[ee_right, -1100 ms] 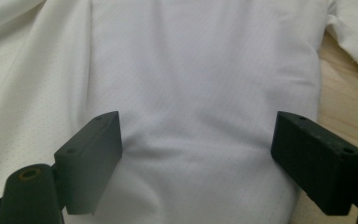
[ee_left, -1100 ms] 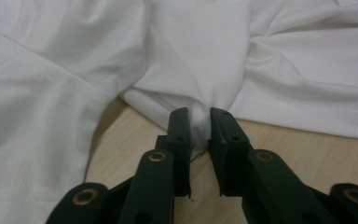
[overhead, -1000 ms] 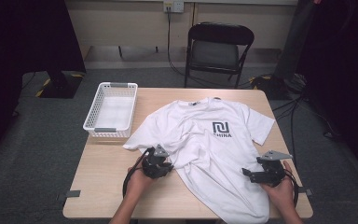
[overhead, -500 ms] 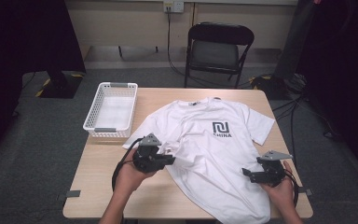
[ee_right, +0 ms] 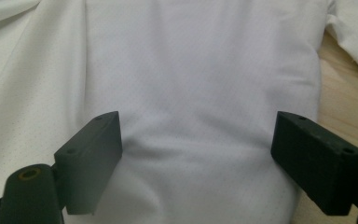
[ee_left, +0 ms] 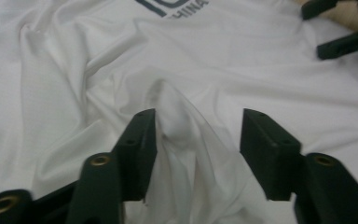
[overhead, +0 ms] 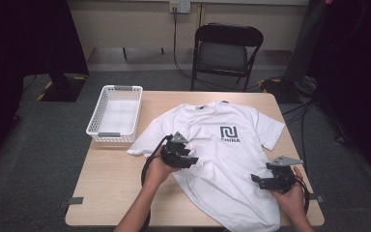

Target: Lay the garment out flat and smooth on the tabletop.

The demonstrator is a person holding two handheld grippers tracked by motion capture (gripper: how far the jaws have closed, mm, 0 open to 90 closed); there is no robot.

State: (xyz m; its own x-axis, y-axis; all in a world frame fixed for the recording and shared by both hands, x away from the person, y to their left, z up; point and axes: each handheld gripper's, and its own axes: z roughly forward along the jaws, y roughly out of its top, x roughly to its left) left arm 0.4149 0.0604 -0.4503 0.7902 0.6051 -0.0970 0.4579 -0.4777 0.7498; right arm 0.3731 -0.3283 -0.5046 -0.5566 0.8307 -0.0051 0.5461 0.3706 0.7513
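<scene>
White cotton covers most of the counter [overhead: 116,179]: I count one T-shirt [overhead: 232,159], spread chest-up with a dark logo, its hem at the near edge. From the high view I see one white mesh basket [overhead: 115,115] at the far left corner, just beside the shirt's left sleeve, and one black folding chair [overhead: 226,53] on the floor beyond the counter. Two claws are in play. My left claw [overhead: 189,158] sits over the shirt's left side near the sleeve; my right claw [overhead: 261,180] sits near the right side of the hem.

In the left gripper view, the left claw [ee_left: 196,140] is released, its jaws apart with a raised ridge of cloth standing between them, against the left-hand jaw. The other claw [ee_left: 340,28] shows at the top right corner.

In the right gripper view, the right claw [ee_right: 196,149] is released wide, its jaws straddling flat cloth, bare wood beside it.
</scene>
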